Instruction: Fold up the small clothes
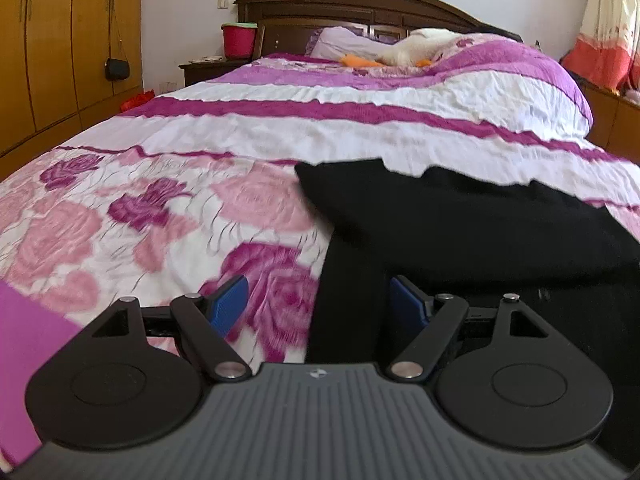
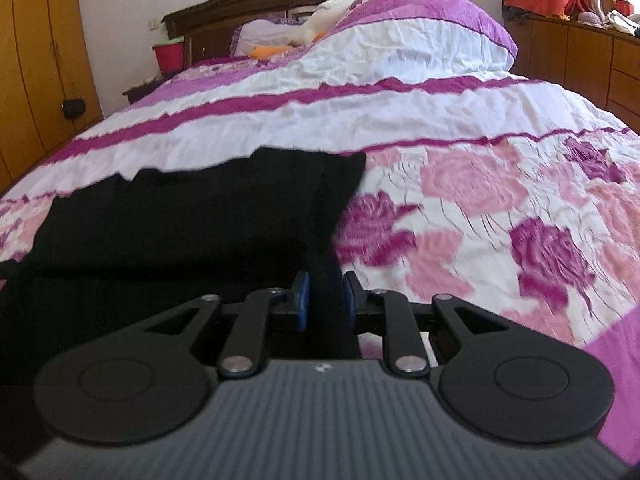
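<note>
A black garment (image 1: 460, 220) lies on the flowered bedspread (image 1: 140, 208). In the left wrist view its near left edge runs between my blue pads (image 1: 228, 304). My left gripper (image 1: 320, 300) is open wide, with the cloth strip lying between the jaws but not pinched. In the right wrist view the same garment (image 2: 180, 216) lies to the left, and my right gripper (image 2: 325, 300) is shut on its near right edge, the fabric squeezed between the blue pads (image 2: 302, 300).
The bed runs ahead to a dark wooden headboard (image 1: 360, 4), with a pillow and a white plush toy (image 1: 416, 50). A wooden wardrobe (image 1: 60, 48) stands left, a red bucket (image 1: 238, 40) on the nightstand, low cabinets (image 2: 592, 60) right.
</note>
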Demonstrator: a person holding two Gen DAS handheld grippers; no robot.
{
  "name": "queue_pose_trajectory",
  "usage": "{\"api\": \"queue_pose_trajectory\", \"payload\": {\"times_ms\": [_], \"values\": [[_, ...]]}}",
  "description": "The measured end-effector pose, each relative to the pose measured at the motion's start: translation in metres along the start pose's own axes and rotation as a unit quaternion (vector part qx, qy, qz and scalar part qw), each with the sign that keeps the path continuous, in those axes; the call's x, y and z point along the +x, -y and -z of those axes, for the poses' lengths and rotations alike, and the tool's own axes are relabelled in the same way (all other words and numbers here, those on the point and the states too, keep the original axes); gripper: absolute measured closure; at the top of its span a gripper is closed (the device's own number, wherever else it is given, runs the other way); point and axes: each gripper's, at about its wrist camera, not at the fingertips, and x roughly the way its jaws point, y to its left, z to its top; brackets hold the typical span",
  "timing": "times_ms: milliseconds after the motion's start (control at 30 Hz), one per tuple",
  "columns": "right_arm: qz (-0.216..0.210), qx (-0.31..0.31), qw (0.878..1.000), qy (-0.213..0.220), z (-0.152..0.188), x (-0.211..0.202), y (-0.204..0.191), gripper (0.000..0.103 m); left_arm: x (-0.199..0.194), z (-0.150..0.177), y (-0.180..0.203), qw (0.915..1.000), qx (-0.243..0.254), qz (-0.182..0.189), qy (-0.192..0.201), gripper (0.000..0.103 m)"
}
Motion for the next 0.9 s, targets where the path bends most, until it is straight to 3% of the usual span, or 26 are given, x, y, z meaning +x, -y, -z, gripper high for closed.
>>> {"api": "queue_pose_trajectory", "payload": {"times_ms": [267, 367, 400, 667, 900], "values": [[-0.013, -0.004, 1.0, -0.012, 0.02, -0.034, 0.003, 0.081, -0.039, 0.03, 0.0, 0.9994, 0.022, 0.005, -0.028, 0.021], [-0.025, 0.003, 1.0, -0.013, 0.028, -0.049, 0.003, 0.063, -0.052, 0.04, -0.001, 0.999, 0.022, 0.006, -0.04, 0.021], [-0.03, 0.005, 0.999, -0.014, 0.031, -0.054, 0.004, 0.062, -0.056, 0.044, -0.002, 0.9988, 0.021, 0.008, -0.044, 0.021], [-0.031, -0.021, 0.998, -0.05, 0.055, -0.086, 0.003, 0.062, -0.092, 0.07, -0.007, 0.9976, 0.021, 0.025, -0.06, 0.021], [-0.031, 0.005, 0.997, -0.074, 0.085, -0.108, 0.009, 0.062, -0.112, 0.095, -0.008, 0.9957, 0.028, 0.03, -0.083, 0.021]]}}
